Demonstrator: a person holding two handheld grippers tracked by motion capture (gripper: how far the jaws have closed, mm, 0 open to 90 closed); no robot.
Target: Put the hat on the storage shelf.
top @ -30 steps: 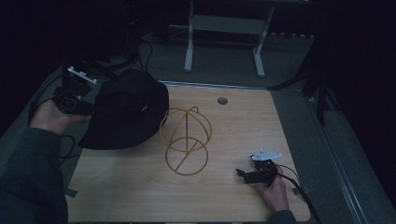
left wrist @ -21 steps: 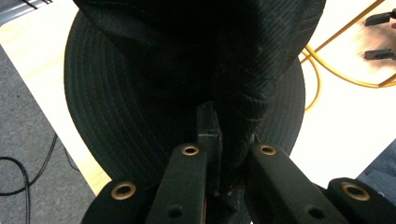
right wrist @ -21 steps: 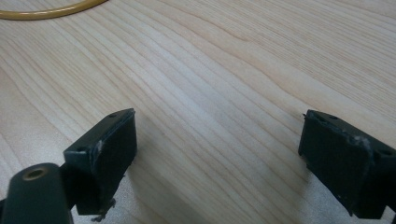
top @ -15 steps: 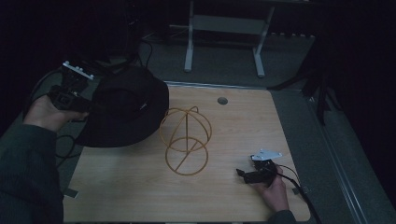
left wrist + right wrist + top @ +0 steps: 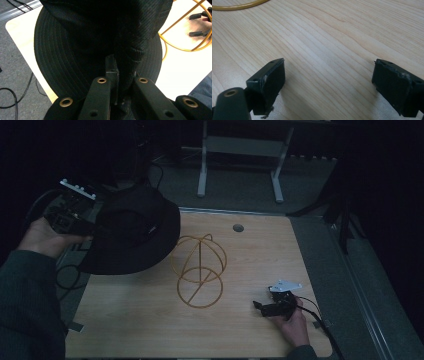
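A black brimmed hat [image 5: 131, 234] hangs over the table's left edge, and my left gripper [image 5: 97, 220] is shut on it. In the left gripper view the jaws pinch a fold of the hat [image 5: 75, 50] near its crown, with my left gripper [image 5: 122, 80] closed tight on the fabric. A yellow wire stand [image 5: 200, 260] with a round base and arched hoops stands mid-table, just right of the hat. My right gripper [image 5: 260, 307] rests on the table at the front right, held by a hand. Its jaws are wide apart over bare wood, so my right gripper [image 5: 329, 85] is open.
The light wooden table [image 5: 250, 255] has a small round grommet [image 5: 238, 227] near its far edge. A metal frame [image 5: 240, 150] stands on the floor behind the table. Cables [image 5: 15, 100] lie on the grey floor to the left.
The left hand and the hat have shifted slightly to the left. The right gripper has not moved.
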